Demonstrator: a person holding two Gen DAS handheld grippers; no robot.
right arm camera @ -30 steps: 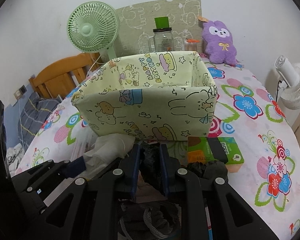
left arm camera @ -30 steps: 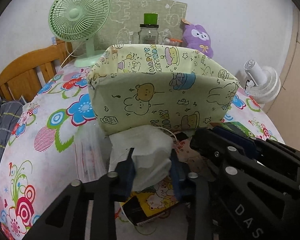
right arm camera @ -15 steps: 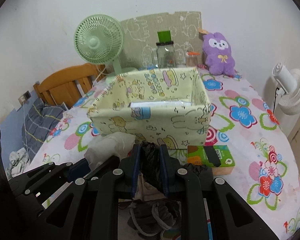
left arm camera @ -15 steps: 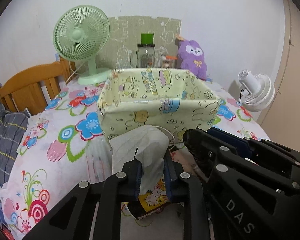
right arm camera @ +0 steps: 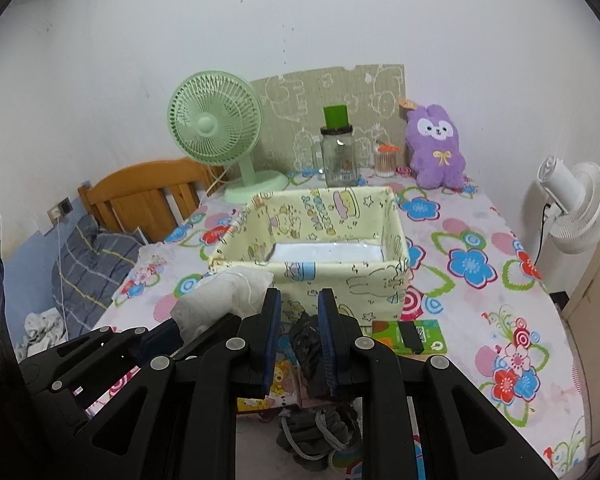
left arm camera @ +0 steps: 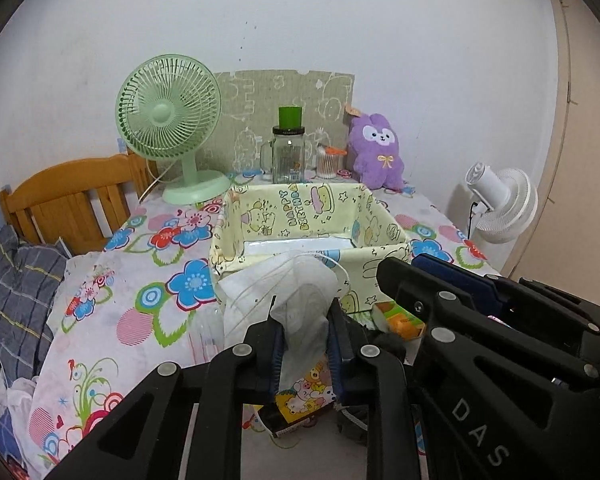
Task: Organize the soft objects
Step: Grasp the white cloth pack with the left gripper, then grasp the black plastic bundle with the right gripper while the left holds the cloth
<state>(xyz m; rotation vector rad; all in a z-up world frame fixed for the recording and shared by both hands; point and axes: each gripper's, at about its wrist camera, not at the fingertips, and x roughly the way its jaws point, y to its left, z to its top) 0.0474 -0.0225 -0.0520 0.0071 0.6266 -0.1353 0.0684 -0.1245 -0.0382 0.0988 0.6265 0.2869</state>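
My left gripper [left arm camera: 305, 322] is shut on a white, crumpled face mask [left arm camera: 284, 284], held above the table just in front of the pale yellow cartoon-print box [left arm camera: 236, 236]. My right gripper [right arm camera: 299, 305] is shut on a black piece of cloth [right arm camera: 306, 340] that hangs between its blue pads, close to the front wall of the box [right arm camera: 352, 280]. The box is open at the top with a white sheet on its floor. In the right wrist view the mask [right arm camera: 224, 300] shows at the left, level with the box rim.
Behind the box stand a green fan [right arm camera: 214, 128], a glass jar [right arm camera: 339, 156] and a purple plush [right arm camera: 436, 148]. A white fan [right arm camera: 576, 208] sits at the right edge. A green tissue pack [right arm camera: 414, 336], a grey corded cloth [right arm camera: 316, 432] and a yellow cartoon packet [left arm camera: 300, 400] lie nearby.
Both grippers have risen together with the mask and the black cloth, so the box's inside now shows. The left jaws narrowed onto the mask.
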